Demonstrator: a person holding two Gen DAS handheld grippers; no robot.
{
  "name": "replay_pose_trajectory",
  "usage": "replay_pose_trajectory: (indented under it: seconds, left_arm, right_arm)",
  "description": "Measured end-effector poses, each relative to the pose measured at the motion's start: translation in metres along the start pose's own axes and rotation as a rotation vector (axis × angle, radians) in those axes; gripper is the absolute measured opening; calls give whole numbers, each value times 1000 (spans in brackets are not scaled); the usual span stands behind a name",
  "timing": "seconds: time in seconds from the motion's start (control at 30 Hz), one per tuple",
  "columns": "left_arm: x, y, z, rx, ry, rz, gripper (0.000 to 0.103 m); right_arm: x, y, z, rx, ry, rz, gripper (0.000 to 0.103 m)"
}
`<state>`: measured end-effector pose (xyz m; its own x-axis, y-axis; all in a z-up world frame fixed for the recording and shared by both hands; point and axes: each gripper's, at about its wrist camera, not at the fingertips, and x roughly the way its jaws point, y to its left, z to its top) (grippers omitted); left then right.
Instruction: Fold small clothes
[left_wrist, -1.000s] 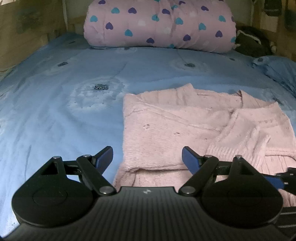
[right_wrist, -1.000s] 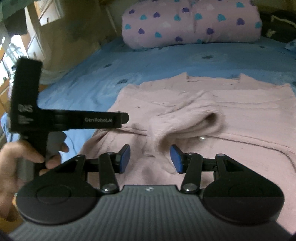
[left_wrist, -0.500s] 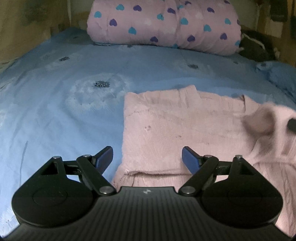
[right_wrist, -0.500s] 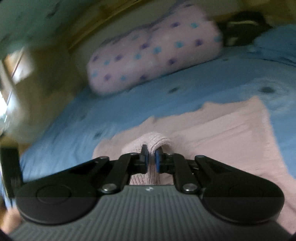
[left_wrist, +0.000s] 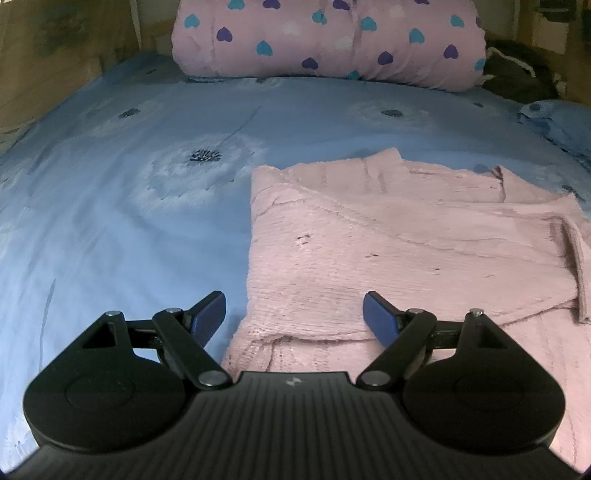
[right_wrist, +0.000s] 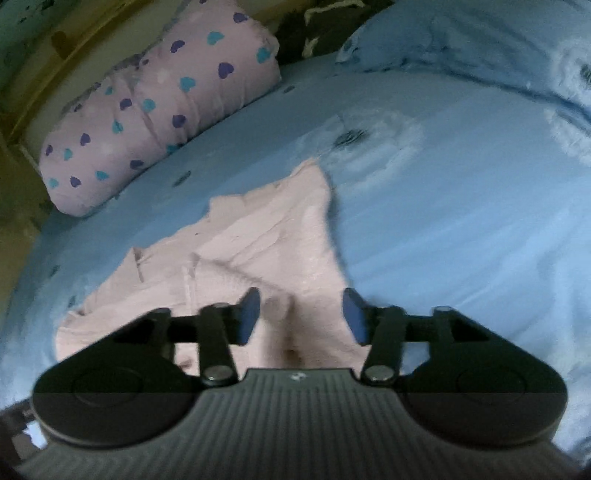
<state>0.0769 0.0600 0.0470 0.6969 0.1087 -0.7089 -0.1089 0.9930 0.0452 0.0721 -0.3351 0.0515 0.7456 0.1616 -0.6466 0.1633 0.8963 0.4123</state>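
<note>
A pink knitted sweater (left_wrist: 388, 243) lies partly folded on a blue bedsheet (left_wrist: 122, 206), both the left gripper (left_wrist: 294, 314) and the blurred right gripper (right_wrist: 301, 314) apparently spread and empty; next, pinch an edge squarely.

bed (left_wrist: 110, 206): blue sheet | pink sweater (left_wrist: 388, 251) flat | heart-print quilt roll (left_wrist: 332, 40) at head
</note>
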Motion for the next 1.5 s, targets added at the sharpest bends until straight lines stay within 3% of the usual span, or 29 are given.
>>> replay_pose_trajectory:
  seconds: [0.17,0.27,0.4,0.57,0.63,0.7,0.77,0.8,0.87,0.97,1.13,1.27,1.33,1.4,1.5]
  left_arm:
    - [-5,2,2,-15,-28,9,85]
    - [-15,2,4,3,-74,14,85]
    - [-23,4,11,3,-87,16,85]
    - [-30,-2,29,37,-158,17,81]
    - [-26,-7,34,47,-178,-10,63]
    - [-17,-11,38,43,-172,-46,59]
    - [-7,-15,38,39,-164,-85,59]
    - [-3,-17,36,42,-170,-99,59]
    - [7,-20,31,59,-172,-98,59]
    - [32,-22,24,80,-119,-28,59]
    - [43,-12,21,83,-108,-27,61]
    - [44,-11,20,82,-106,-23,61]
    - [42,-11,21,77,-103,-20,61]
    - [40,-12,21,73,-101,-19,62]
    - [37,-13,22,75,-97,-17,62]
  right_arm:
    - [-18,11,8,-140,-27,15,54]
    - [-23,37,6,-281,-28,88,54]
    - [-12,71,2,-442,-40,152,52]
    - [25,96,10,-543,-42,127,52]
    - [41,99,11,-554,-21,112,52]
    - [56,97,10,-557,11,109,52]
    - [68,96,10,-551,60,131,15]
    - [73,96,11,-544,85,131,10]
    - [67,93,15,-519,48,140,10]
    - [55,82,27,-486,-68,103,10]
    - [94,53,37,-357,81,85,11]
    - [93,36,45,-272,69,131,17]
    - [82,36,51,-270,30,92,28]
    - [68,36,55,-299,-14,52,28]
    - [40,38,57,-335,-33,102,28]
